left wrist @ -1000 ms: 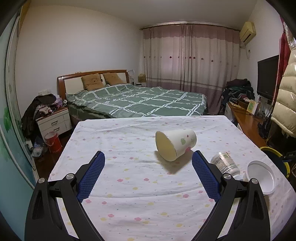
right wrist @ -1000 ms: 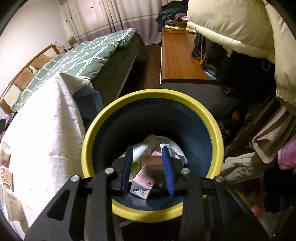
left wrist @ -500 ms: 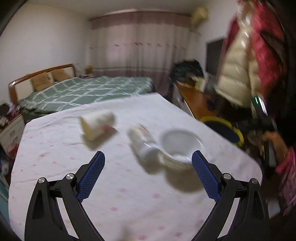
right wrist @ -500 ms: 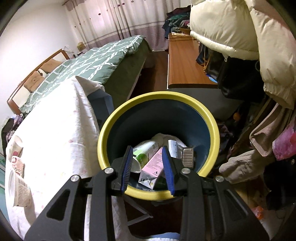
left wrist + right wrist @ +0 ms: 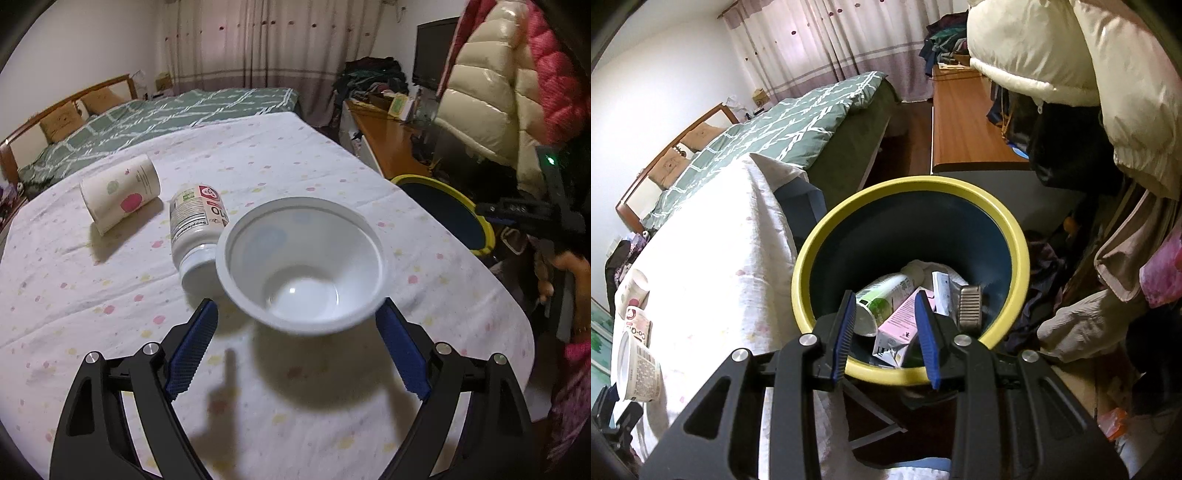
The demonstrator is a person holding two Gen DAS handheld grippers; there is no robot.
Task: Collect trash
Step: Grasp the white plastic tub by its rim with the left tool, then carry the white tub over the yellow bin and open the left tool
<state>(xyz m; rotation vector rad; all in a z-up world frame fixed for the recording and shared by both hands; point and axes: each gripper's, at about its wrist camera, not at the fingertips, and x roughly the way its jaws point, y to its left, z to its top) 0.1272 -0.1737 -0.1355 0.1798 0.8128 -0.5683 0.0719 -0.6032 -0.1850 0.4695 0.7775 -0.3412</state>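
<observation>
The white bottle (image 5: 194,230) lying on the table carries a label with a red panel and large black characters, of which only "0" and a partial "Suppleme…" heading along the side can be made out. In the right wrist view the same bottle (image 5: 637,328) shows "Co-Q" in part. Print on the pink carton (image 5: 899,328) in the bin is too small to read.

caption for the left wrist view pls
Left hand-held gripper open around a white bowl on the table, bottle and cup behind.
</observation>
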